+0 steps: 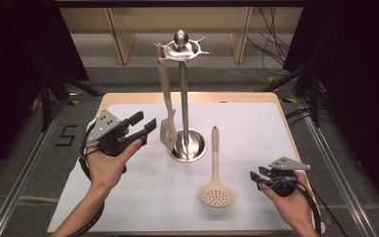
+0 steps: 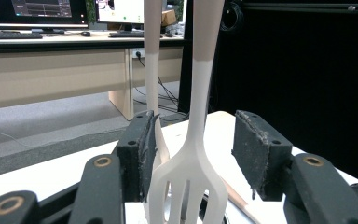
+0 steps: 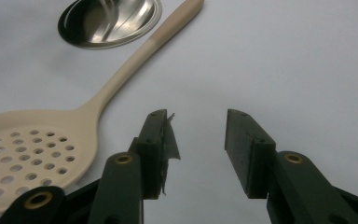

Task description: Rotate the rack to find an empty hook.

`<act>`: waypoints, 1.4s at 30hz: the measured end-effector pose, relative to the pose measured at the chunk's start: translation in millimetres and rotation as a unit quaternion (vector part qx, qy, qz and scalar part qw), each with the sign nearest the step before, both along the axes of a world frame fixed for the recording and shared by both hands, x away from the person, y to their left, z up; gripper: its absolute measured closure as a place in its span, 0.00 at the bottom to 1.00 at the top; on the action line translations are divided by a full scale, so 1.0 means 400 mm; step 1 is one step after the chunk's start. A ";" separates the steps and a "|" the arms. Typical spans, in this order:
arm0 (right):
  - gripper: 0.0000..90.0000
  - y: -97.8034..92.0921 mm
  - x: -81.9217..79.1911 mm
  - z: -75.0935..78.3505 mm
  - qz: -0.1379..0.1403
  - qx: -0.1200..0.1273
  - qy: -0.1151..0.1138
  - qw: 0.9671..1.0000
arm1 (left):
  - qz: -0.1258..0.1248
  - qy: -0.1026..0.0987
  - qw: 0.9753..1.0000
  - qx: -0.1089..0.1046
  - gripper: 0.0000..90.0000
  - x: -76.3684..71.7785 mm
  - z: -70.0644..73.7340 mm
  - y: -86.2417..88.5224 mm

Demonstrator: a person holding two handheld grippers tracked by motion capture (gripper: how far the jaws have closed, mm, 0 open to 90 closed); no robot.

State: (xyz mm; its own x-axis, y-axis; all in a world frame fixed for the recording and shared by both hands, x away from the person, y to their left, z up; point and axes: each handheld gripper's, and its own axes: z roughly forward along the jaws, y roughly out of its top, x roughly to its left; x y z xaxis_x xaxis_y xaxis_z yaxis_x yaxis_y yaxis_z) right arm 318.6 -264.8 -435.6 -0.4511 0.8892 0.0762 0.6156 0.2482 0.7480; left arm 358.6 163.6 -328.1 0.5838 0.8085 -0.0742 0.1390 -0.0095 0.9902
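The slotted spatula [image 1: 168,106] hung upright from the rack [image 1: 182,49] at the worktop's [image 1: 256,123] twelve o'clock, long axis vertical, blade pointing down beside the steel base. The left gripper [image 1: 144,125] stood at its nine o'clock, jaws released either side of the blade without touching. The right gripper [image 1: 255,177] rested at four o'clock, jaws released.

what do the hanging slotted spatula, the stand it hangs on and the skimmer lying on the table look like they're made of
Slotted spatula: probably matte silicone or plastic, cream head, tan handle, no glare.
Stand: polished metal, likely stainless steel; its pole and dished base mirror the light.
Skimmer: apparently the same matte cream plastic or silicone, with a tan handle end that could be wood.
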 end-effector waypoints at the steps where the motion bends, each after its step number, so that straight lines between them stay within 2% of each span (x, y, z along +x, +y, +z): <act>1: 0.67 0.005 -0.002 0.001 -0.003 0.000 0.004 1.000 | 0.000 0.001 1.000 0.000 0.53 0.001 -0.001 0.001; 3: 0.67 0.015 0.000 -0.001 0.010 0.001 0.016 1.000 | 0.000 0.002 1.000 0.000 0.53 0.003 -0.002 0.003; 4: 0.67 0.019 0.002 -0.006 0.017 -0.003 0.012 1.000 | 0.002 0.003 1.000 -0.001 0.53 0.003 -0.002 0.005; 5: 0.67 0.027 0.000 -0.003 0.014 0.002 0.027 1.000 | 0.002 0.003 1.000 -0.002 0.53 0.005 -0.002 0.006; 6: 0.67 0.031 0.003 -0.006 0.022 -0.005 0.022 1.000 | 0.002 0.003 1.000 -0.002 0.53 0.006 -0.002 0.008; 7: 0.67 0.035 0.006 -0.009 0.029 -0.010 0.025 0.999 | 0.004 0.005 1.000 -0.003 0.53 0.006 -0.002 0.010; 9: 0.67 0.053 0.005 -0.005 0.018 -0.003 0.060 0.998 | 0.003 0.005 1.000 -0.003 0.53 0.008 -0.003 0.011; 10: 0.67 0.060 0.009 -0.010 0.020 -0.004 0.054 0.998 | 0.003 0.007 1.000 -0.002 0.52 0.008 -0.004 0.012; 11: 0.67 0.067 0.010 -0.006 0.021 -0.005 0.074 0.997 | 0.003 0.008 1.000 -0.001 0.52 0.009 -0.005 0.012; 12: 0.67 0.071 0.016 -0.011 0.030 -0.014 0.065 0.997 | 0.002 0.008 1.000 0.000 0.52 0.010 -0.006 0.012; 13: 0.67 0.080 0.019 -0.009 0.027 -0.011 0.077 0.997 | 0.001 0.009 1.000 0.000 0.52 0.011 -0.008 0.012; 14: 0.67 0.084 0.025 -0.010 0.034 -0.017 0.075 0.996 | 0.002 0.010 1.000 0.001 0.51 0.012 -0.009 0.012; 15: 0.67 0.102 0.026 -0.018 0.018 0.005 0.070 0.997 | 0.002 0.012 1.000 0.000 0.51 0.013 -0.011 0.011; 17: 0.67 0.107 0.037 -0.008 0.034 -0.013 0.094 0.995 | 0.000 0.011 1.000 0.001 0.50 0.013 -0.013 0.009; 18: 0.67 0.116 0.043 -0.011 0.032 -0.005 0.090 0.995 | -0.001 0.011 1.000 0.001 0.50 0.013 -0.013 0.008; 19: 0.66 0.124 0.044 -0.006 0.026 -0.002 0.110 0.994 | -0.001 0.011 1.000 0.000 0.50 0.013 -0.013 0.008; 24: 0.66 0.157 0.074 -0.013 0.034 -0.009 0.114 0.993 | -0.002 0.012 1.000 -0.001 0.49 0.013 -0.013 0.007; 25: 0.66 0.164 0.079 -0.018 0.035 -0.009 0.110 0.993 | -0.002 0.013 1.000 -0.002 0.48 0.013 -0.014 0.007; 26: 0.66 0.166 0.086 -0.016 0.043 -0.020 0.115 0.992 | -0.003 0.014 1.000 -0.003 0.48 0.013 -0.014 0.008; 27: 0.66 0.175 0.088 -0.018 0.037 -0.013 0.119 0.992 | -0.002 0.015 1.000 -0.004 0.47 0.012 -0.013 0.008; 28: 0.66 0.174 0.097 -0.021 0.050 -0.025 0.109 0.993 | -0.002 0.014 1.000 -0.004 0.46 0.012 -0.013 0.009; 29: 0.66 0.178 0.102 -0.021 0.052 -0.027 0.115 0.992 | -0.001 0.014 1.000 -0.004 0.46 0.012 -0.013 0.009; 30: 0.66 0.187 0.103 -0.022 0.042 -0.020 0.122 0.991 | -0.001 0.015 1.000 -0.004 0.46 0.012 -0.013 0.009; 37: 0.66 0.204 0.135 -0.032 0.052 -0.032 0.124 0.990 | -0.001 0.016 1.000 0.000 0.46 0.013 -0.015 0.006; 38: 0.66 0.208 0.135 -0.030 0.049 -0.029 0.138 0.989 | -0.002 0.016 1.000 0.001 0.46 0.013 -0.015 0.006; 40: 0.66 0.211 0.139 -0.032 0.046 -0.030 0.135 0.989 | -0.002 0.015 1.000 0.000 0.46 0.012 -0.015 0.005; 42: 0.66 0.212 0.141 -0.033 0.047 -0.032 0.140 0.988 | -0.002 0.014 1.000 0.001 0.46 0.012 -0.016 0.004</act>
State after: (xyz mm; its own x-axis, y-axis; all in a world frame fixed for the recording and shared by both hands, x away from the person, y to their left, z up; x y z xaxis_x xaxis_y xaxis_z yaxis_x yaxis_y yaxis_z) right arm 375.2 -180.1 -448.7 -0.5019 0.8510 0.1548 0.7681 0.3562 0.5321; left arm 363.5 165.3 -334.3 0.5840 0.8068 -0.0889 0.1665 -0.0120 0.9860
